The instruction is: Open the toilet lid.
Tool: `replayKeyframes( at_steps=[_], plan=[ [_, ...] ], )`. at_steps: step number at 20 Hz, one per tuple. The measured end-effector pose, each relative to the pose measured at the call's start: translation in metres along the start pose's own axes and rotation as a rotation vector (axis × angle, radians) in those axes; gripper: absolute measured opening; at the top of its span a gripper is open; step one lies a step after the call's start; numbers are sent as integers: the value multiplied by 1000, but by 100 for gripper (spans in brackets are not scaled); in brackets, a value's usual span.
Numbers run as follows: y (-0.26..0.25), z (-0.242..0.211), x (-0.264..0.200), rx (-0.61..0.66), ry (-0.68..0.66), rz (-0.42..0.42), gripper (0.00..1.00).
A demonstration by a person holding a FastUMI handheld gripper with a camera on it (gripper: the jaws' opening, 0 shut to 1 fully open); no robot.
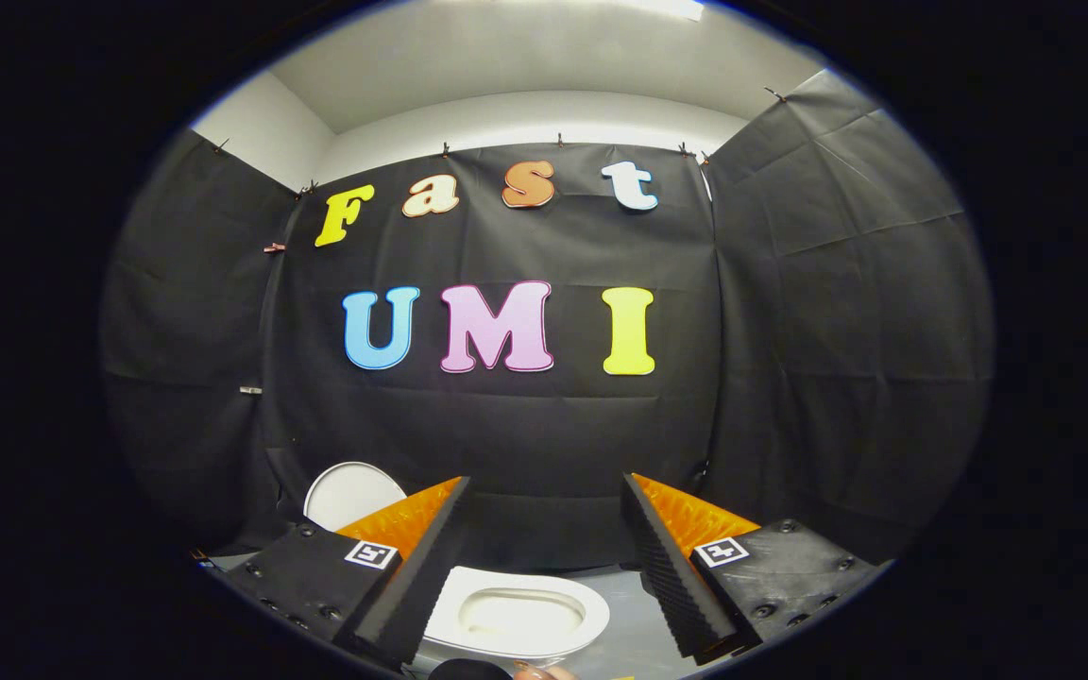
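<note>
A small white toilet (518,616) sits low between my two fingers, on a grey surface. Its oval seat ring and bowl face up and are uncovered. A white rounded lid (348,494) stands beyond my left finger, near the black cloth wall, with its lower part hidden by that finger; I cannot tell whether it joins the toilet. My gripper (546,491) is open, its fingers spread wide and held above the toilet with nothing between them.
Black cloth walls (837,331) close in the booth at the back and on both sides. The grey surface (629,623) runs under the toilet up to the back wall. Part of a hand (544,672) shows just below the toilet.
</note>
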State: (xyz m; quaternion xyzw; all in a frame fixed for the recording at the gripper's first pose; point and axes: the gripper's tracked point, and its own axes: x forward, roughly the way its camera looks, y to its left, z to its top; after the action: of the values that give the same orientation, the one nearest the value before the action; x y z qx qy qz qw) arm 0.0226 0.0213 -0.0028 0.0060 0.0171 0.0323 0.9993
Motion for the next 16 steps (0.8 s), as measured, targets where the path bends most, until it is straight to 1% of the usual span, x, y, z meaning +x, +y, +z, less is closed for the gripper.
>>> replayKeyframes(
  at_steps=[16],
  plan=[
    [-1,-2,1,1,6,-4,98]
  ],
)
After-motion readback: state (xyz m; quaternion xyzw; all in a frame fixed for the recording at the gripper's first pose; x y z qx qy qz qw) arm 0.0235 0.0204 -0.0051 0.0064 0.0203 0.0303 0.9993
